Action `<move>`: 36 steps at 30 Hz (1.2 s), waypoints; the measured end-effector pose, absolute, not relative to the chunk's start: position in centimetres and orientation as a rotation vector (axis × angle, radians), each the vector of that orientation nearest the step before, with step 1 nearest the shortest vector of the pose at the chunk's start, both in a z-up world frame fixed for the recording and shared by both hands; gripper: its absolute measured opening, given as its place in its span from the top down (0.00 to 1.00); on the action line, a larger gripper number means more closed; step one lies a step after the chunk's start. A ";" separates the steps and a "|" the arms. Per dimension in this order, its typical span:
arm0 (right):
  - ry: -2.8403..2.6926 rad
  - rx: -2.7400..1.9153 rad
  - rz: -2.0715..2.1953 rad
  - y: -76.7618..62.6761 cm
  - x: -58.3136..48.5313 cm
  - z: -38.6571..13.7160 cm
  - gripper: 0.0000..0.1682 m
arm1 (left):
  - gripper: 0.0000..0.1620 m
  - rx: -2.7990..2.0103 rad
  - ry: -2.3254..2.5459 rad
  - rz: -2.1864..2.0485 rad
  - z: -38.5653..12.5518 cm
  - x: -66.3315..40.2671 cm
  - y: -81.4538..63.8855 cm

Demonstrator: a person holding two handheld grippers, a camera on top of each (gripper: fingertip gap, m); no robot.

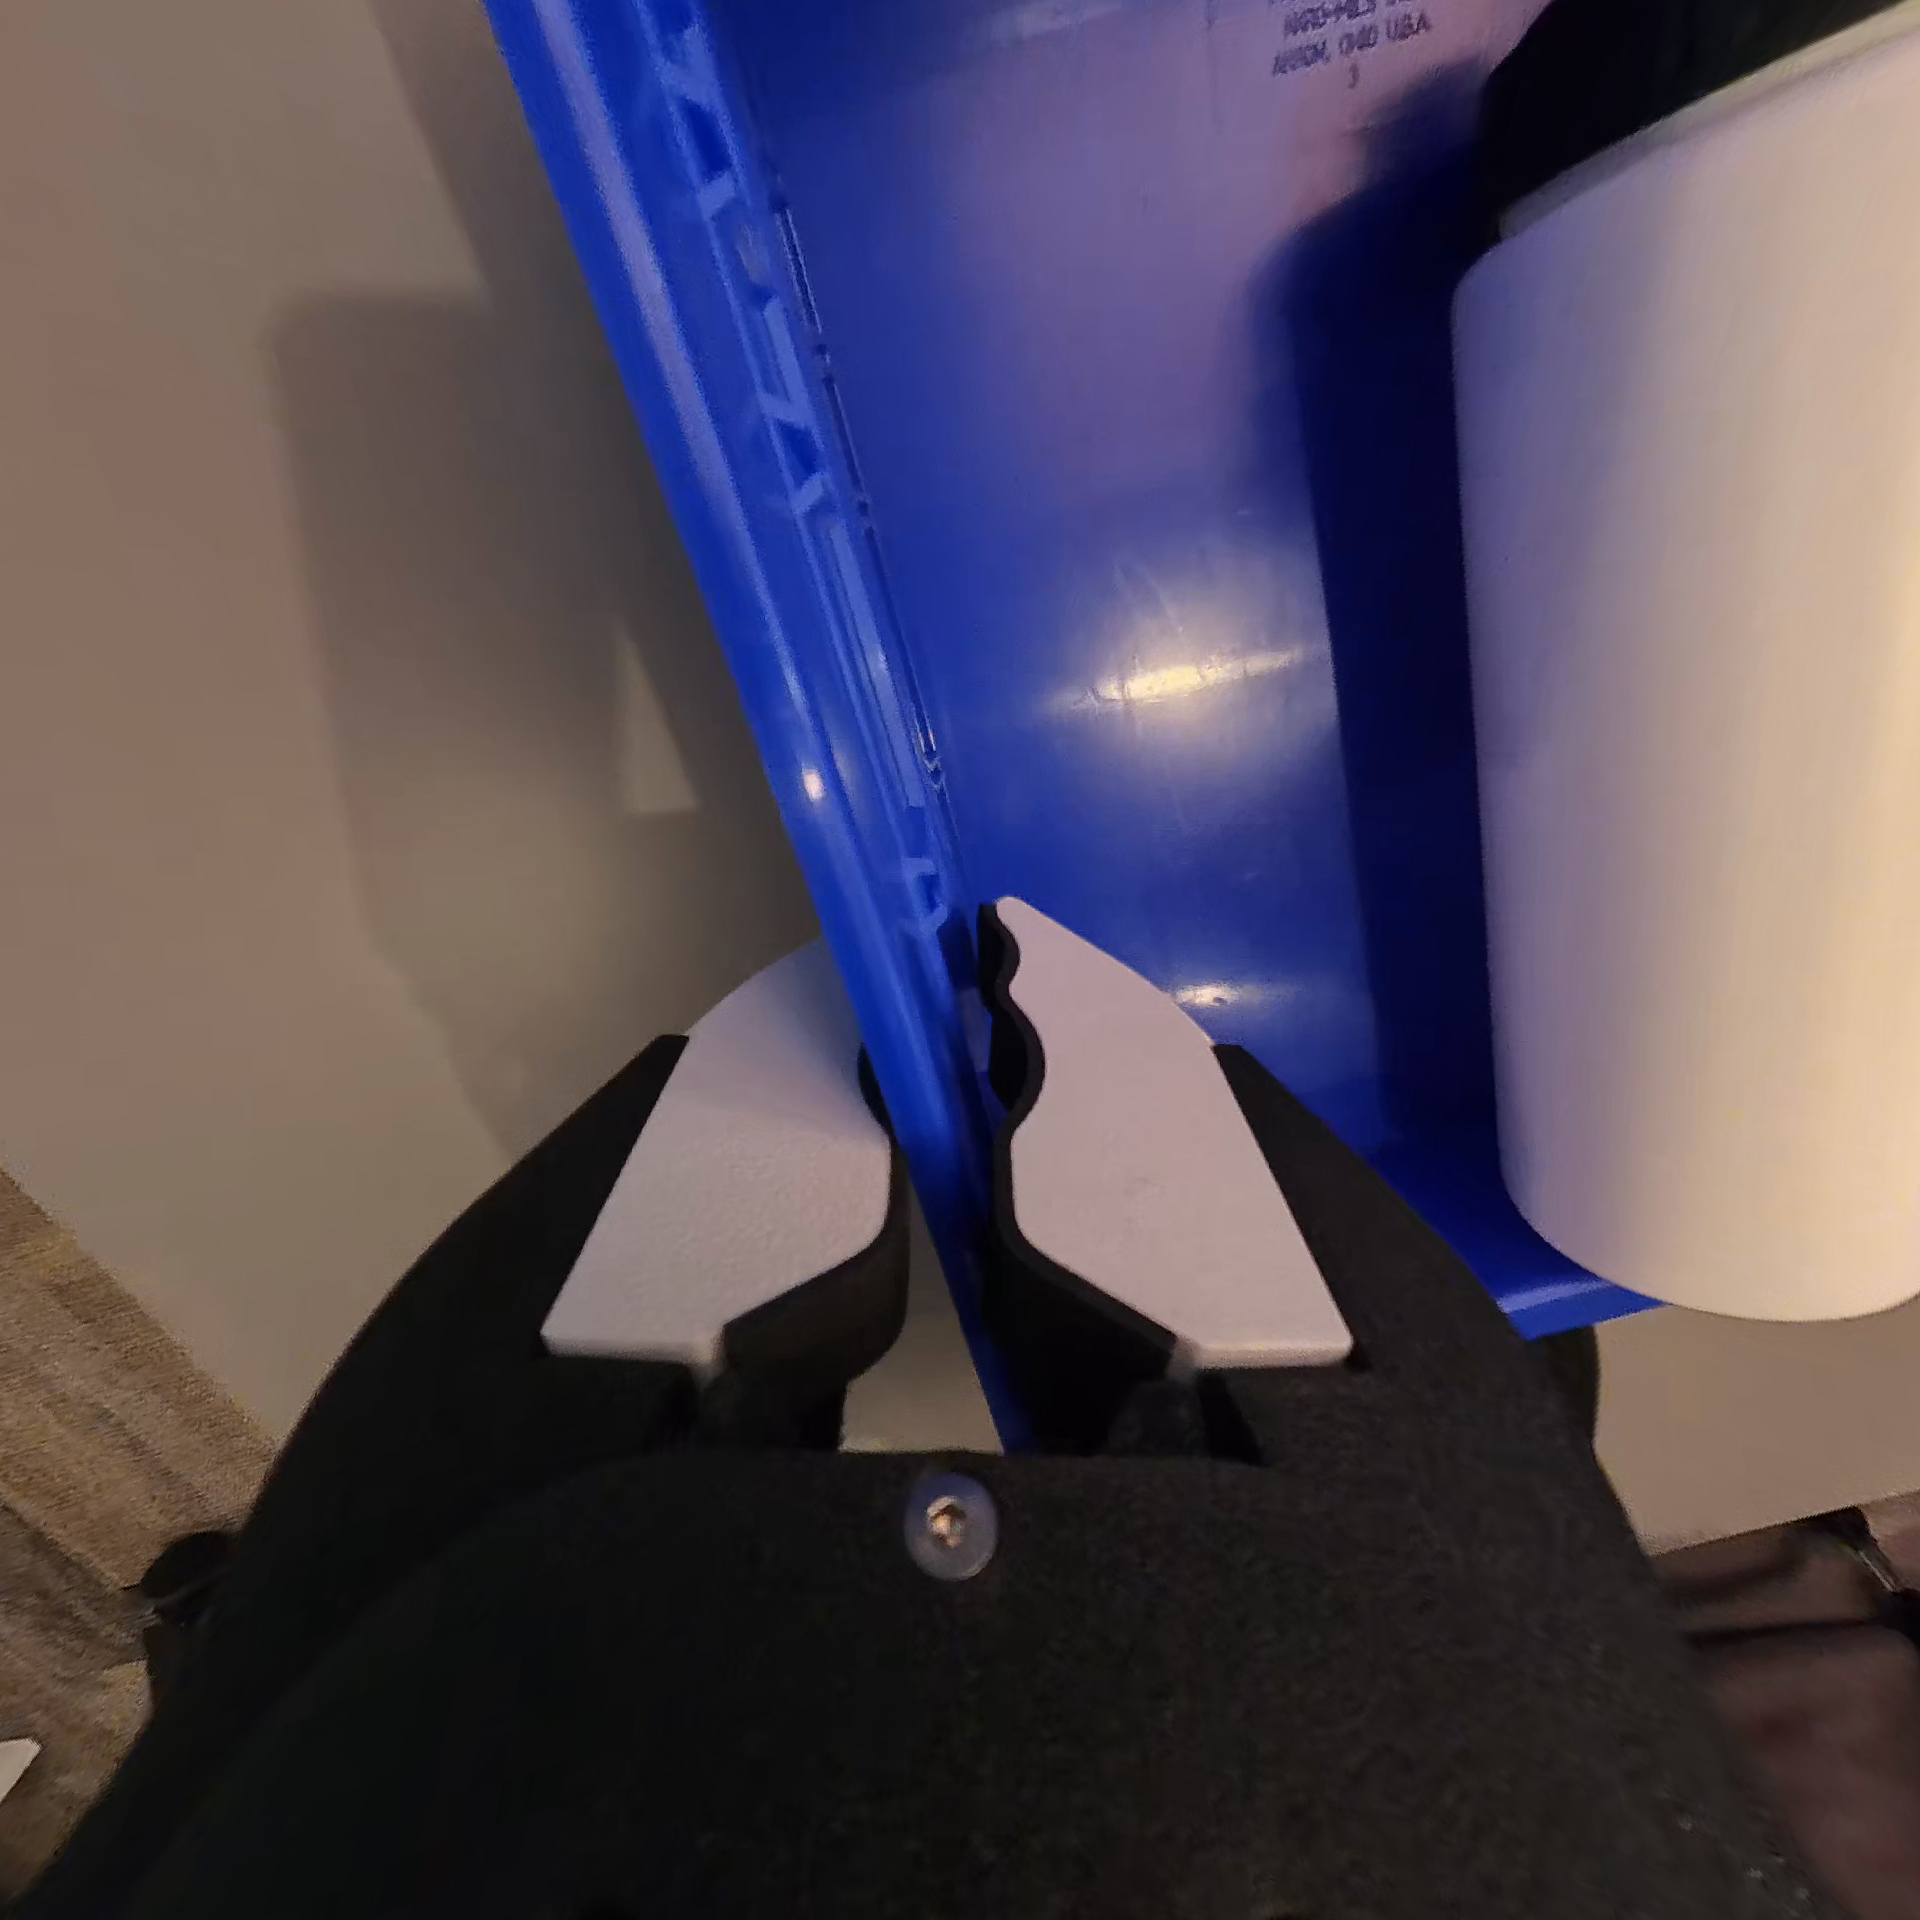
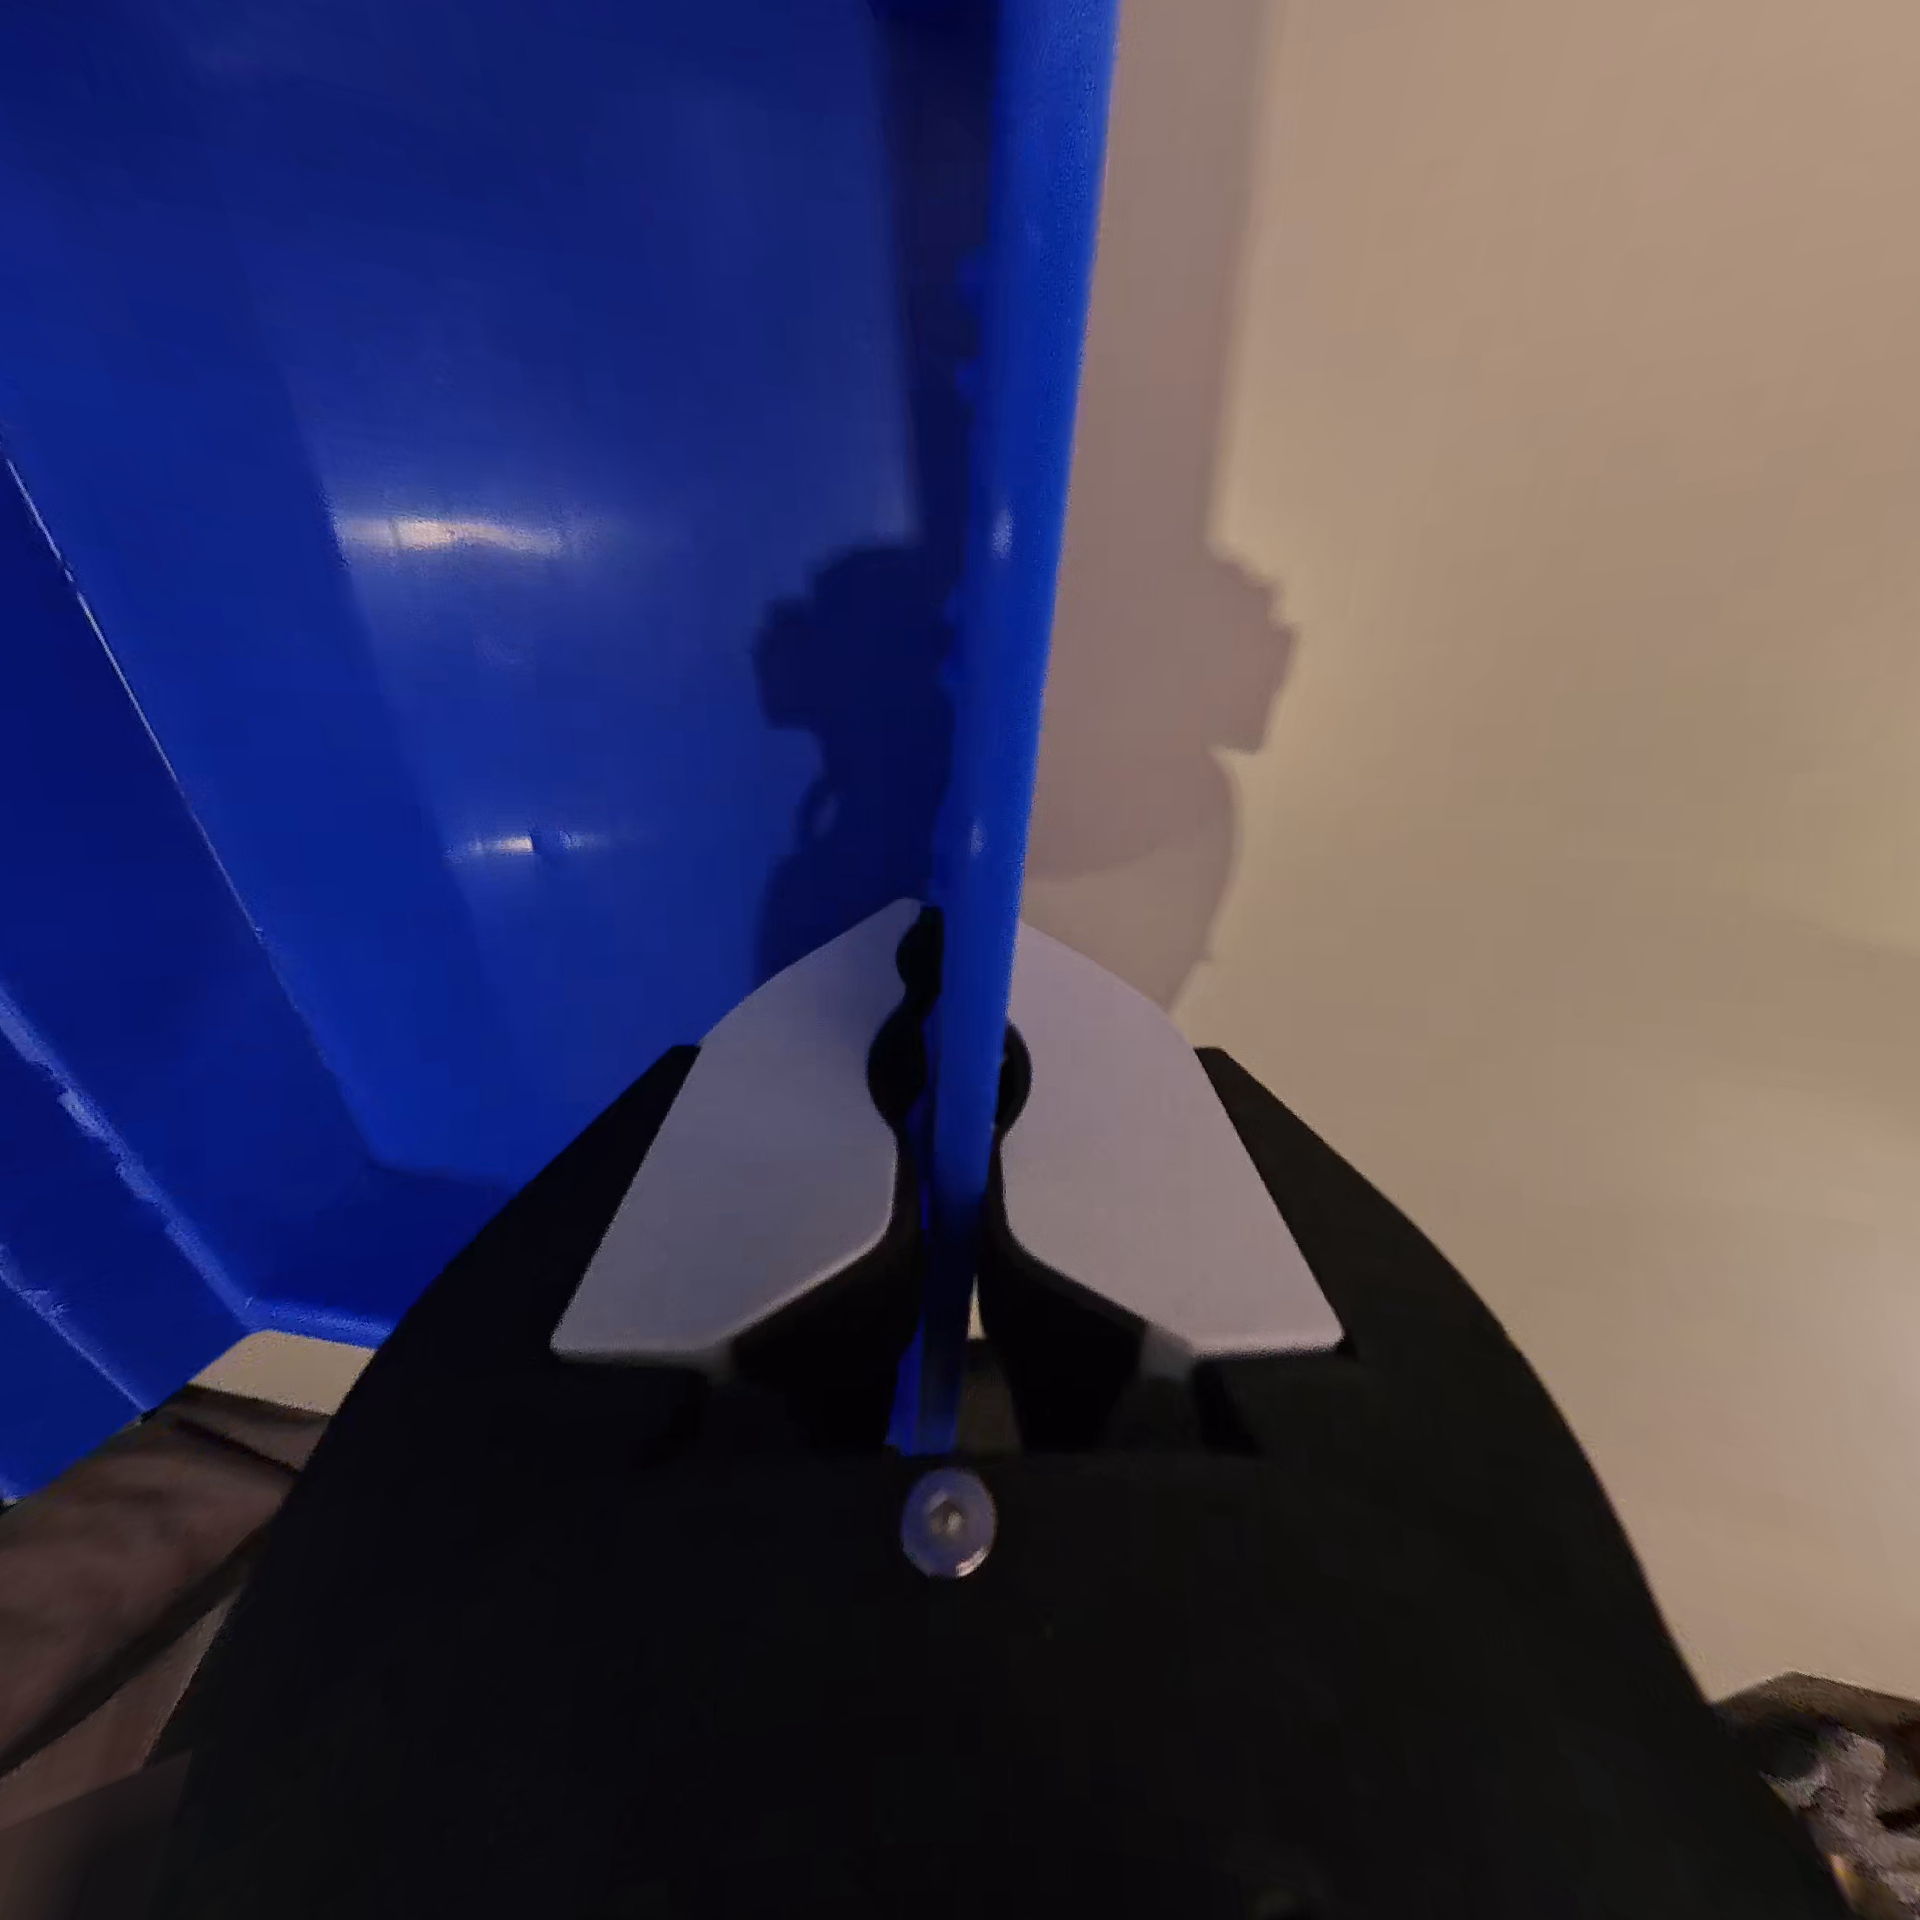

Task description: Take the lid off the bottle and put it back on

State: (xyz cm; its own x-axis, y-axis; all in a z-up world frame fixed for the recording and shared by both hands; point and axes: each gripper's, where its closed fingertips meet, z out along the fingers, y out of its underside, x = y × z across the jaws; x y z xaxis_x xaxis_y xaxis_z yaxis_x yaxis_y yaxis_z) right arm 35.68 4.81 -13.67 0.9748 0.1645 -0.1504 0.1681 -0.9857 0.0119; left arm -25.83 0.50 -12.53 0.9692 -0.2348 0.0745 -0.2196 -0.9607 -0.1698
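A blue plastic bin (image 1: 1091,468) fills both views. A white cylindrical bottle (image 1: 1683,727) lies in it at the right of the left wrist view. A dark part (image 1: 1507,135) shows at its far end, too blurred to tell whether it is the lid. My left gripper (image 1: 925,956) is shut on the bin's left wall, one finger on each side. My right gripper (image 2: 966,935) is shut on the bin's right wall (image 2: 1018,520) in the same way. The bottle does not show in the right wrist view.
The bin is over a white tabletop (image 1: 260,623), which also shows in the right wrist view (image 2: 1507,727). Beige carpet (image 1: 73,1403) lies beyond the table's edge at the lower left. Shadows of the grippers fall on the tabletop.
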 end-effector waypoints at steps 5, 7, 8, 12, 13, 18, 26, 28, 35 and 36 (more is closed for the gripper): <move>0.171 3.101 -0.220 4.7 42.2 -13.8 0.96 | 0.94 -2.976 0.299 -0.167 -12.5 -25.6 0.5; 0.141 3.099 -0.215 4.7 44.7 -13.8 0.96 | 0.94 -2.980 0.288 -0.157 -12.5 -25.6 0.5; 0.116 3.096 -0.214 4.7 45.8 -13.8 0.96 | 0.94 -2.983 0.283 -0.137 -12.5 -25.6 0.5; 0.029 3.096 -0.221 5.0 49.4 -13.8 0.96 | 0.93 -2.993 0.247 -0.089 -12.5 -25.7 0.4; 0.018 3.097 -0.222 5.1 50.1 -13.8 0.96 | 0.93 -2.993 0.237 -0.094 -12.5 -25.7 0.4; -0.007 3.107 -0.247 5.3 51.7 -13.9 0.96 | 0.94 -3.005 0.210 -0.138 -12.5 -25.8 -0.3; 0.141 3.208 -0.130 5.8 52.2 -14.1 0.90 | 0.91 -2.987 0.206 -0.063 -12.5 -26.2 -0.2; 0.185 3.286 -0.081 6.4 52.4 -13.5 0.83 | 0.91 -2.954 0.217 -0.040 -12.0 -26.2 0.2; 0.364 3.840 0.247 9.7 51.5 -2.9 0.71 | 0.86 -2.602 0.266 0.036 -4.1 -25.2 1.8; 0.424 3.952 0.255 10.0 50.5 -0.8 0.70 | 0.85 -2.524 0.295 -0.005 -2.4 -24.1 1.8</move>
State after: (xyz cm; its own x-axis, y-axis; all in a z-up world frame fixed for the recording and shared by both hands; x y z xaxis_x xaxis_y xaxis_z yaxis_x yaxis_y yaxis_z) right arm 50.54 10.00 -0.79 0.9743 0.1281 0.1852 0.2236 -0.6474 -0.7286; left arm -24.14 1.79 -2.40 0.9755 -0.2112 -0.0618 -0.2090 -0.8008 -0.5612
